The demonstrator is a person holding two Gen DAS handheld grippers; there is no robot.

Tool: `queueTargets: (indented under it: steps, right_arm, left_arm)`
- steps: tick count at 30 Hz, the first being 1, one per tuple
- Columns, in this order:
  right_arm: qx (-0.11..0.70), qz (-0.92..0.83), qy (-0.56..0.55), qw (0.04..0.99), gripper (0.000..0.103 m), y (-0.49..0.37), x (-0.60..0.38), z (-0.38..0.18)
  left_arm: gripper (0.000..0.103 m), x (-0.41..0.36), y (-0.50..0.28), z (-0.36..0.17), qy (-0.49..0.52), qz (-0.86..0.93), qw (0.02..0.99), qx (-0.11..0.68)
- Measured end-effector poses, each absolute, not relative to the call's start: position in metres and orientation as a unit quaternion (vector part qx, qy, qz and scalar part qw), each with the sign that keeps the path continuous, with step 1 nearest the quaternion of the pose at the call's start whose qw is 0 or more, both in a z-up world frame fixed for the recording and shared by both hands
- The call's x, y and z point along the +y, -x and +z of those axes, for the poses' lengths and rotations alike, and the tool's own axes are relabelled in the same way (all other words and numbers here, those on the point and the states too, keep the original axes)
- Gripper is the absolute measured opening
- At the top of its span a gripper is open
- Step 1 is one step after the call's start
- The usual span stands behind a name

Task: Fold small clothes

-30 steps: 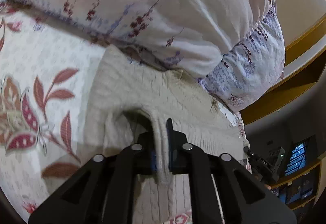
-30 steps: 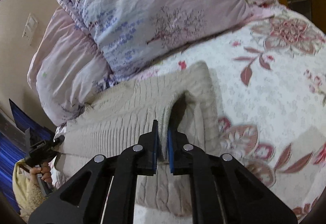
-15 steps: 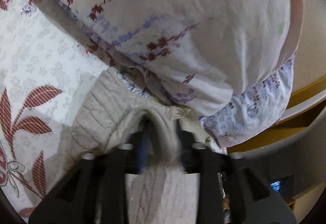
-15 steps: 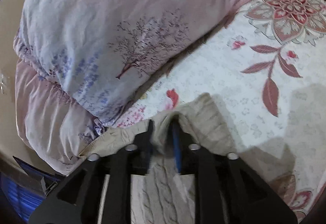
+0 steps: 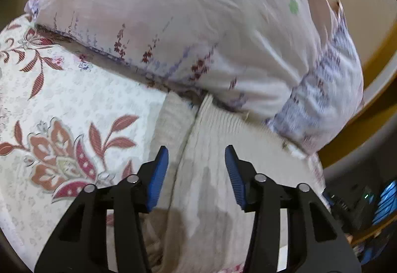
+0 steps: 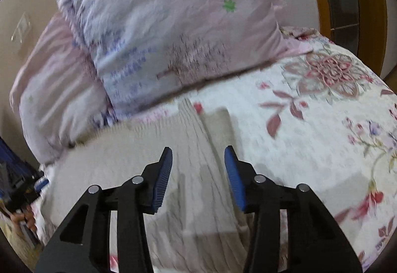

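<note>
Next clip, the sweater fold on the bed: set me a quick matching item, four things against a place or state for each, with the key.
Things:
1. left gripper
2. cream knit sweater
3. pillow
4. bedspread

Place or state:
A. red leaf and flower print, under everything
B. open, nothing between the fingers
C. pale lilac with a small green mark, at the head of the bed
D. lying flat, top edge against the pillow

Pairs: 1-B, 2-D, 3-C, 4-A
</note>
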State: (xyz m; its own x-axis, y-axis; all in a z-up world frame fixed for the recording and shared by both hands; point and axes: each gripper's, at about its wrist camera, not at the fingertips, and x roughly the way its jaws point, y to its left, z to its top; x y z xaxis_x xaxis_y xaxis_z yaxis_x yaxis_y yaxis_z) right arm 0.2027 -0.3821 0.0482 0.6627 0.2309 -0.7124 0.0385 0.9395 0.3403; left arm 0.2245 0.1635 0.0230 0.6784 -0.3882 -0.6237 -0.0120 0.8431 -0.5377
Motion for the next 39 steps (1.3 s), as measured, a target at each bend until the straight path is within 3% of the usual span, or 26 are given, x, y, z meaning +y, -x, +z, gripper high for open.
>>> queueTargets:
  steps: [2, 3, 4, 7, 11, 21, 23, 27, 29, 32, 39]
  right_arm:
    - [0.418, 0.048, -0.156, 0.894, 0.045, -0.199, -0.382, 0.041]
    - [0.426, 0.045, -0.152, 0.891, 0.038, -0.199, -0.382, 0.037]
    - [0.438, 0.04, -0.146, 0.886, 0.022, -0.199, -0.382, 0.032]
    - [0.437, 0.042, -0.146, 0.887, 0.013, -0.194, -0.382, 0.03]
    - [0.425, 0.046, -0.156, 0.89, 0.009, -0.184, -0.385, 0.042]
    - [0.442, 0.005, -0.088, 0.893, 0.01, -0.18, -0.37, 0.034]
    - [0.444, -0.003, -0.061, 0.894, 0.01, -0.183, -0.362, 0.035]
    - [0.427, -0.017, -0.053, 0.902, 0.027, -0.183, -0.356, 0.048]
    - [0.413, 0.001, -0.054, 0.909, 0.028, -0.181, -0.348, 0.056]
    - [0.415, 0.053, -0.047, 0.907, 0.028, -0.183, -0.323, 0.059]
    - [0.433, 0.119, 0.0, 0.894, 0.029, -0.188, -0.26, 0.042]
  left_arm:
    - [0.038, 0.162, -0.219, 0.017, 0.244, -0.109, 0.88, 0.393]
    - [0.036, 0.159, -0.218, 0.013, 0.238, -0.112, 0.878, 0.399]
    - [0.027, 0.157, -0.218, 0.01, 0.235, -0.114, 0.876, 0.405]
    - [0.008, 0.152, -0.218, 0.003, 0.222, -0.118, 0.873, 0.418]
    - [0.007, 0.159, -0.213, 0.004, 0.226, -0.127, 0.869, 0.422]
    - [0.007, 0.168, -0.202, -0.003, 0.227, -0.125, 0.867, 0.425]
    - [0.011, 0.167, -0.201, -0.003, 0.225, -0.123, 0.869, 0.423]
    - [0.017, 0.172, -0.193, 0.002, 0.239, -0.122, 0.872, 0.409]
    - [0.031, 0.172, -0.185, 0.01, 0.231, -0.114, 0.884, 0.39]
    - [0.038, 0.159, -0.176, 0.024, 0.192, -0.118, 0.905, 0.36]
    - [0.038, 0.134, -0.183, 0.011, 0.125, -0.098, 0.905, 0.394]
